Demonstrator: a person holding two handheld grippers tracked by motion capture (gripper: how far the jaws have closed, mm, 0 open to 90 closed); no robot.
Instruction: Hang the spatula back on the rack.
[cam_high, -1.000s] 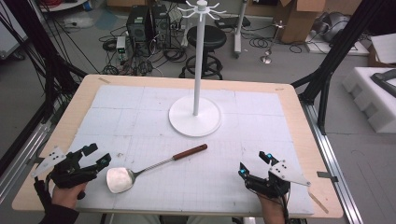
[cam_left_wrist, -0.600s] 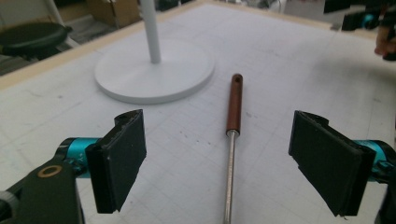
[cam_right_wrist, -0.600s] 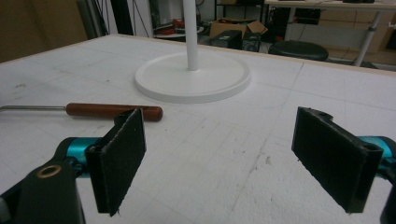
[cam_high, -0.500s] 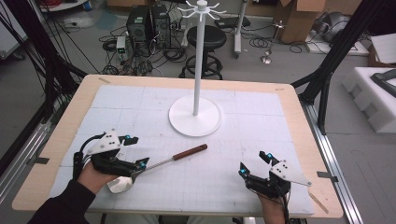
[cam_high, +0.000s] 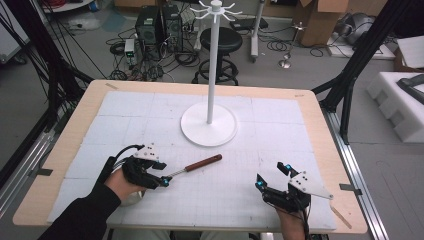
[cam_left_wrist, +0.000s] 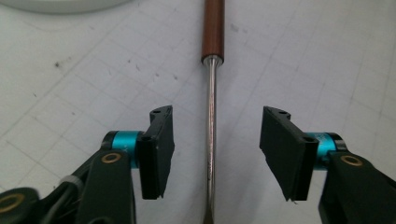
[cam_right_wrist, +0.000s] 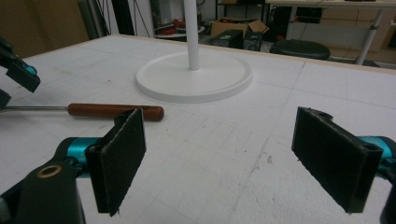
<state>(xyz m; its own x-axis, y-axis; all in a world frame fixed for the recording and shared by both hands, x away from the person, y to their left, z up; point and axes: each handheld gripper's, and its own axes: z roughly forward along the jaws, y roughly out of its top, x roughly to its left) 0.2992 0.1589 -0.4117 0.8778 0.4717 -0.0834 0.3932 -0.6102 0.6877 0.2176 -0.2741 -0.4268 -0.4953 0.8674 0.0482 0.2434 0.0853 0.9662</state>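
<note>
The left tongs (cam_left_wrist: 212, 154) are held wide apart astride the ladle's metal shaft (cam_left_wrist: 211, 130), gripping nothing. The right tongs (cam_high: 272, 176) are spread, empty, above the bench (cam_high: 300, 100). Beyond both stands the white stand (cam_high: 209, 124).

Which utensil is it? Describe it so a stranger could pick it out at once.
Start at the white stand with the tall pole in the middle of the table. Just in front of its round base lies a long utensil with a slim metal shaft and a reddish-brown wooden handle. The left gripper hangs open astride the shaft, and it is the only loose item on the white mat.
</note>
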